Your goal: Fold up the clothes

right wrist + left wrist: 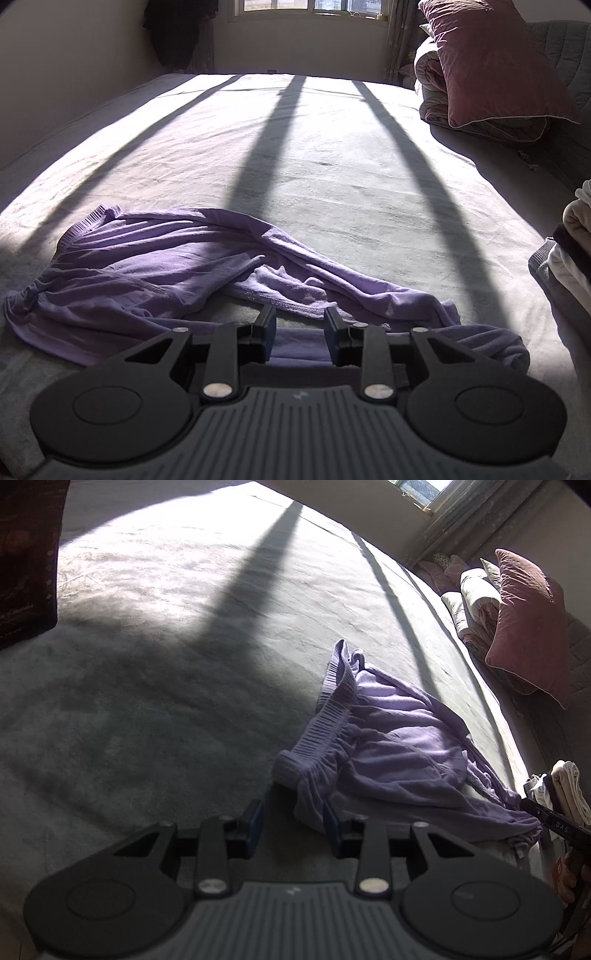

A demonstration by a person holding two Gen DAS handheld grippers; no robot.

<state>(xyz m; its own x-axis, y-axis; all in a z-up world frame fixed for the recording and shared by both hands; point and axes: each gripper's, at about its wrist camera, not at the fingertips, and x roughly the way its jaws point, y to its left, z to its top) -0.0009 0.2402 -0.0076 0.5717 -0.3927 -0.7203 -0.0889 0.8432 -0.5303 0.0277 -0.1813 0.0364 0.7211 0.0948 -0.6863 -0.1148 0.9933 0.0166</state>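
A crumpled lilac garment [399,753] with a ribbed elastic waistband [332,705] lies on the grey bed [155,709]. In the left wrist view my left gripper [293,821] hovers at the waistband's near corner. Its jaws are apart, with the cloth's edge by the right pad and not pinched. In the right wrist view the same garment [147,273] stretches from the left to the front. My right gripper [300,330] stands open just above its near hem, with a strip of fabric lying under the gap. The right gripper's black finger [543,814] shows at the garment's far end in the left wrist view.
A pink pillow [491,62] leans on a folded quilt [428,70] at the bed's head. A stack of folded clothes [576,251] sits at the right edge. A window [310,5] throws bar shadows across the sheet. A dark cloth [26,554] hangs at left.
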